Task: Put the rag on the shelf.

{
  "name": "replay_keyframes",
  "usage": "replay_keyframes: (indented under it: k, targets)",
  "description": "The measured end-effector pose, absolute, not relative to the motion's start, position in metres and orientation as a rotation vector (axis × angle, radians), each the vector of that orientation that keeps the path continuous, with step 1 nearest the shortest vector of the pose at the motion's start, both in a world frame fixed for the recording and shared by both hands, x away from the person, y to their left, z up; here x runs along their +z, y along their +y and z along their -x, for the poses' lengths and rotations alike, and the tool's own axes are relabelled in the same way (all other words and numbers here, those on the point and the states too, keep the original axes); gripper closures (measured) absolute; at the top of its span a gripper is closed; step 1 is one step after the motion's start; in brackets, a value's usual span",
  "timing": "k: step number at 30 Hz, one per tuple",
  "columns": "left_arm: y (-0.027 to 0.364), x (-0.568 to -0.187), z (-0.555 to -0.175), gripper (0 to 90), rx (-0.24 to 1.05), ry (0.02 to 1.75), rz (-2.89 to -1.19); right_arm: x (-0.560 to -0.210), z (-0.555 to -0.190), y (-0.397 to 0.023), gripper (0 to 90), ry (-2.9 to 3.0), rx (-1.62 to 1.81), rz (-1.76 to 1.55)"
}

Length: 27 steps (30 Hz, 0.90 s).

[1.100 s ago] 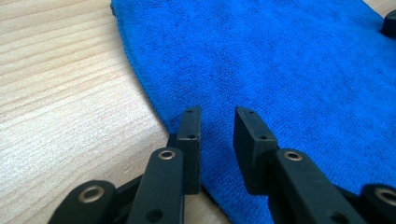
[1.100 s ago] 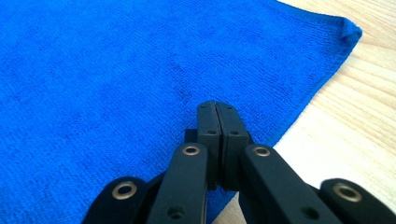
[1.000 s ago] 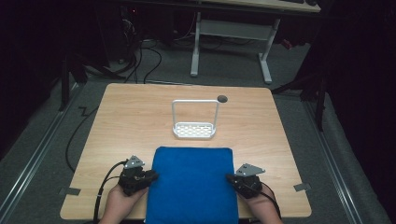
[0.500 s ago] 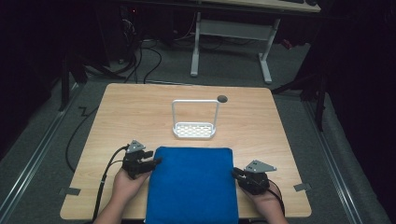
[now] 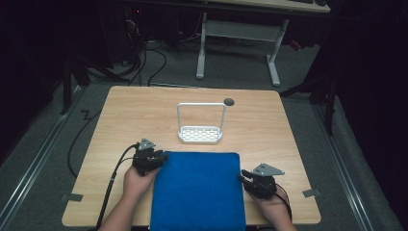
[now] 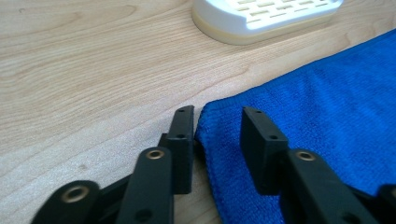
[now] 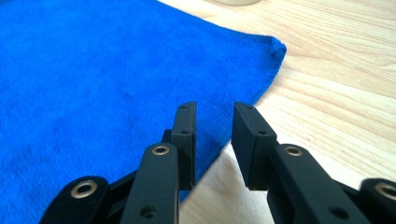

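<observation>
while the blue cloth point(image 5: 197, 190) is lying flat near the person's edge of the wooden surface point(image 5: 144, 110), both sets of tongs are lining up on its sides, as if getting ready to pick it up or fold it. the left tongs point(image 5: 161, 158) are sitting at the cloth's far left corner. in the left gripper view the jaws are standing apart, released, with the corner of the cloth point(image 6: 299, 112) poking into the gap between them — one jaw over bare wood, the other over the fabric — so they are straddling the edge, not yet pinching it. the right tongs point(image 5: 243, 177) are sitting partway along the cloth's right edge. in the right gripper view the jaws are also parted and gripping nothing, with the hem of the cloth point(image 7: 102, 93) running under the gap.

judging by this, the placement is serving a two-handed lift of the cloth by its sides.

the cloth is looking soft and fuzzy, like microfibre, deep blue, roughly rectangular, with a stitched hem and a slightly rounded corner. the surface is pale wood grain, smooth and matt. beyond the cloth, well clear of both tongs, a small white rack point(image 5: 200, 134) is standing — an oval slotted tray of hard plastic with a tall thin wire hoop rising over it.
</observation>
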<state>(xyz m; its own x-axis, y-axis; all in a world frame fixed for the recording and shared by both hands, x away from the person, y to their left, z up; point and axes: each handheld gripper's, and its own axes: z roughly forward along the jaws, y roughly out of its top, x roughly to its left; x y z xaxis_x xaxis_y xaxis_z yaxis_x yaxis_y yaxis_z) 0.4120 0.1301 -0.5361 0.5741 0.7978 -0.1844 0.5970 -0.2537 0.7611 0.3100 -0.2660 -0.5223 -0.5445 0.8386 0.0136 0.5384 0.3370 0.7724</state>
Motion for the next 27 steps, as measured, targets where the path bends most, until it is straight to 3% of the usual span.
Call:
replay_keyframes:
  k: [3,9,14,22,27]
  targets:
    - [0.132,-0.537,-0.413,73.1,0.277,1.135,-1.946,-0.521,-0.315,-0.265,70.5,2.198,1.07,-1.238]
    - [0.13,-0.537,-0.411,84.2,0.286,1.125,-1.965,-0.518,-0.34,-0.263,59.8,2.139,1.055,-1.332]
    - [0.13,-0.536,-0.41,86.7,0.295,1.122,-1.977,-0.518,-0.359,-0.262,54.7,2.105,1.034,-1.386]
    - [0.132,-0.536,-0.411,87.5,0.284,1.121,-1.976,-0.527,-0.392,-0.249,56.3,2.123,0.959,-1.451]
    - [0.132,-0.536,-0.41,87.5,0.282,1.126,-1.971,-0.531,-0.384,-0.24,69.4,2.1,0.932,-1.394]
